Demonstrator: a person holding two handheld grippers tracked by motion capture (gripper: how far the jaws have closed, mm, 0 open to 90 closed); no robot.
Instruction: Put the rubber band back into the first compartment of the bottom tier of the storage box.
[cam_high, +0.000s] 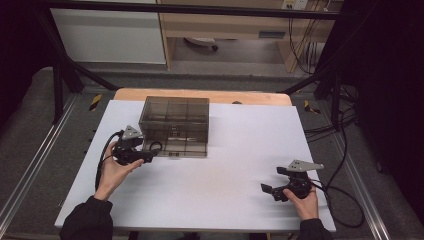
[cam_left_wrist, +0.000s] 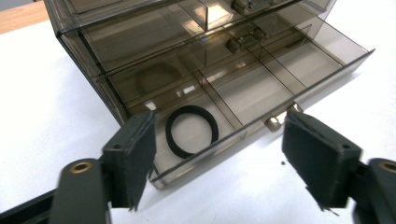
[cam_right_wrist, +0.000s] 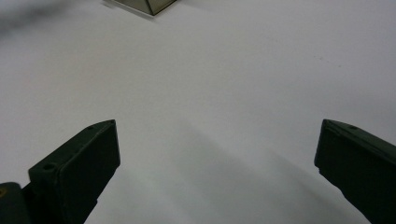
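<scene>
— smoked plastic, that organiser box (cam_high: 175, 120) at the far middle of the desk (cam_high: 225, 200). its bottom drawer (cam_left_wrist: 261, 88) is pulled out, and a black ring (cam_left_wrist: 191, 130) lies flat in the front compartment nearest the left tongs (cam_left_wrist: 217, 154).

— how do the left tongs stand?

— jaws wide apart, holding nothing, hovering just in front of the drawer's front wall – one jaw near the drawer's corner, the other by the small handle (cam_left_wrist: 275, 122).

— and the other hand?

— the right tongs (cam_right_wrist: 217, 149) are wide open too, empty, low over bare white desk near the front right corner, well apart from the box.

— so what's the step, would you say?

— it looks like either lifting the ring out or pushing the drawer shut; i can't tell which. for the ring, i'd come down from above, one jaw inside the loop and one outside, and pinch the band so it doesn't slide against the partition. for the drawer, push squarely at the handle, so it doesn't skew – the right tongs could steady the box.
</scene>
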